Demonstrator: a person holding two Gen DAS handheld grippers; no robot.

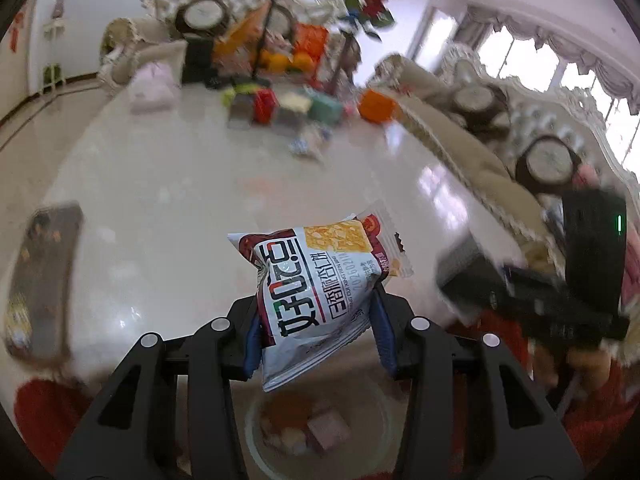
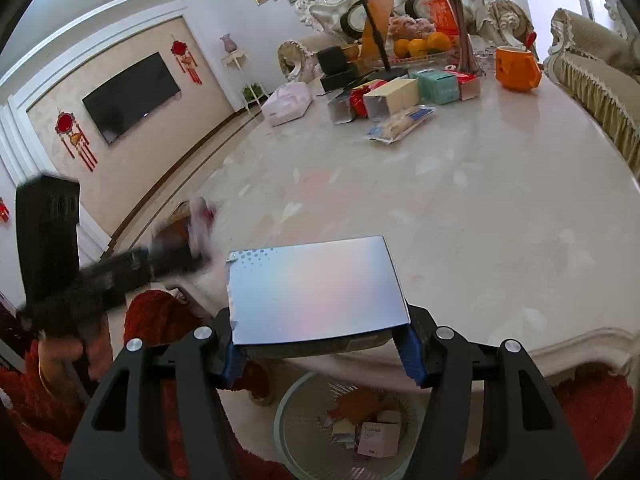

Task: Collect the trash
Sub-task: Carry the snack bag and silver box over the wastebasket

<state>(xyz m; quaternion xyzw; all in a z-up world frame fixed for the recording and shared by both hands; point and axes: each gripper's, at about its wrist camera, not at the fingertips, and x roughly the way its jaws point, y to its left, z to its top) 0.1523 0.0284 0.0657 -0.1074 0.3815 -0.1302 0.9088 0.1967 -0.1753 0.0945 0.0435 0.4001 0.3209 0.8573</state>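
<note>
My left gripper (image 1: 316, 320) is shut on a white and red snack packet (image 1: 316, 284), which stands up between the blue pads above a pale waste bin (image 1: 380, 412) that holds several scraps. In the right wrist view my right gripper (image 2: 320, 344) is shut on a flat shiny silver-blue box (image 2: 316, 286), held level near the table's front edge. Below it stands the waste bin (image 2: 296, 412) with small boxes inside. The left gripper shows blurred at the left (image 2: 168, 256) of that view, and the right one shows blurred at the right (image 1: 472, 276) of the left wrist view.
The marble table (image 2: 460, 208) carries several small boxes (image 2: 400, 96), a clear snack bag (image 2: 400, 124), an orange mug (image 2: 516, 68), a fruit bowl (image 2: 420, 50) and a pink pack (image 2: 288, 102) at its far end. A dark tray (image 1: 44, 276) lies at the left. Sofas line the right side; a red rug lies below.
</note>
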